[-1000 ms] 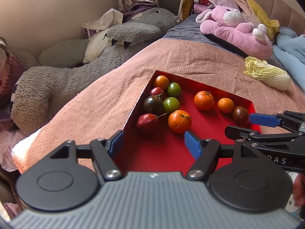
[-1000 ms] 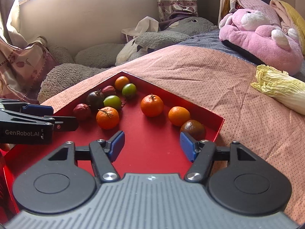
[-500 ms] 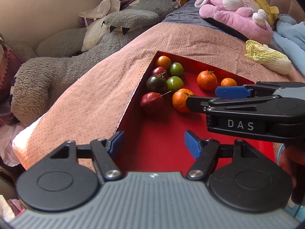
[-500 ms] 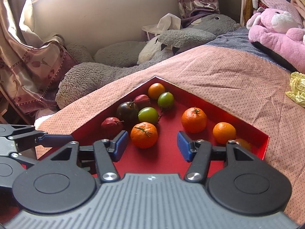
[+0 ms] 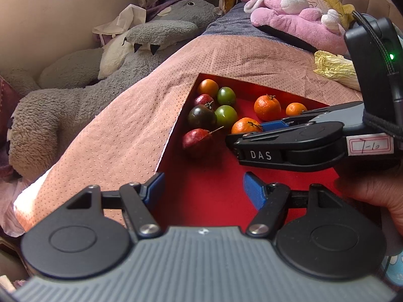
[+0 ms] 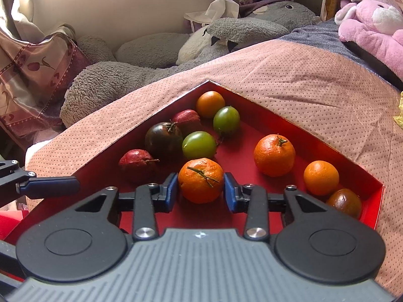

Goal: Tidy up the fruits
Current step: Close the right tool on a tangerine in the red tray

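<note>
On the pink bedcover (image 6: 289, 75), my red tray (image 6: 327, 148) holds the fruit, most bunched in its far corner. My left gripper (image 5: 204, 188) hangs spread over bare tray floor; my right gripper (image 6: 201, 191), jaws just closing, pinches a stemmed mandarin (image 6: 201, 180) mid-tray.

- bare red floor of the tray (image 6: 241, 151): open lane between the left fruit cluster (image 6: 191, 130) and the right-hand oranges (image 6: 274, 154).
- near tray floor (image 5: 209, 191): free beneath the left gripper (image 5: 204, 188).
- right gripper (image 5: 248, 138): bars the tray's right side.
</note>
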